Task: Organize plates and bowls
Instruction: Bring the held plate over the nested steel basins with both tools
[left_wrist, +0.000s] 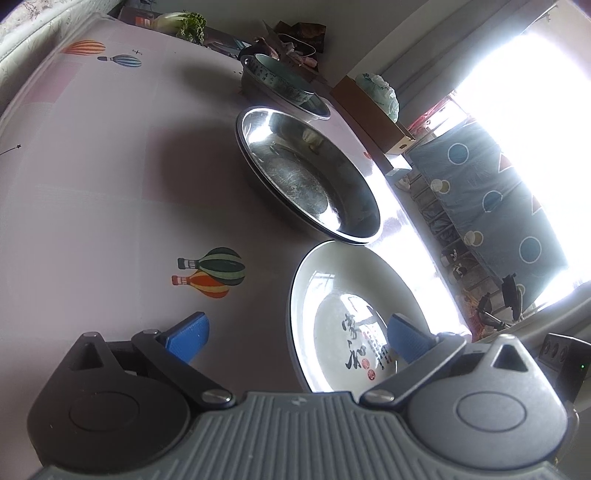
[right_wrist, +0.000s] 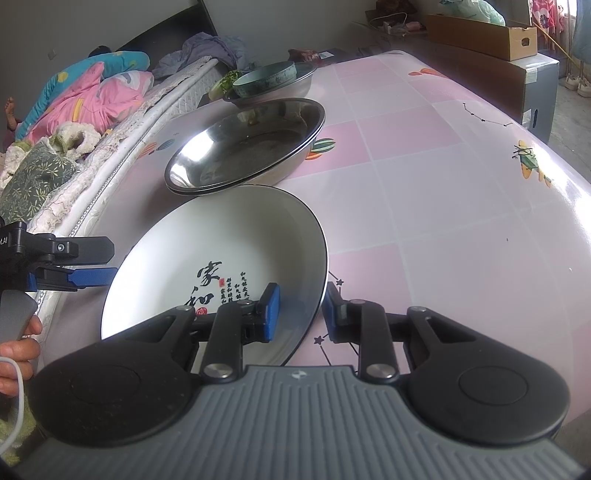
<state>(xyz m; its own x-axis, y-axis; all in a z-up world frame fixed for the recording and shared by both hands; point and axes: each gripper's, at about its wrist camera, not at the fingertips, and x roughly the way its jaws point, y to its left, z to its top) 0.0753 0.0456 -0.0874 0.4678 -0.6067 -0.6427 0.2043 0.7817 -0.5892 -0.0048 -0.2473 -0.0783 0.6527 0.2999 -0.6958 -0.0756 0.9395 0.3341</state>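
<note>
Inspecting the white ceramic plate (right_wrist: 221, 243) on the near tabletop (right_wrist: 424, 192), I find my right gripper (right_wrist: 301, 308) apart, straddling its near-right rim; my left gripper (left_wrist: 295, 338) is also apart, one finger over its well. I judge it rigid, glazed, slippery and breakable; grip the rim squarely. Stacked steel plates (right_wrist: 247, 144) lie just beyond, a bowl (right_wrist: 266, 79) farther.

White calligraphy plate (right_wrist: 221, 254), stacked steel pans (right_wrist: 247, 147) beyond, ceramic bowl (right_wrist: 266, 79) in farthest pan
</note>
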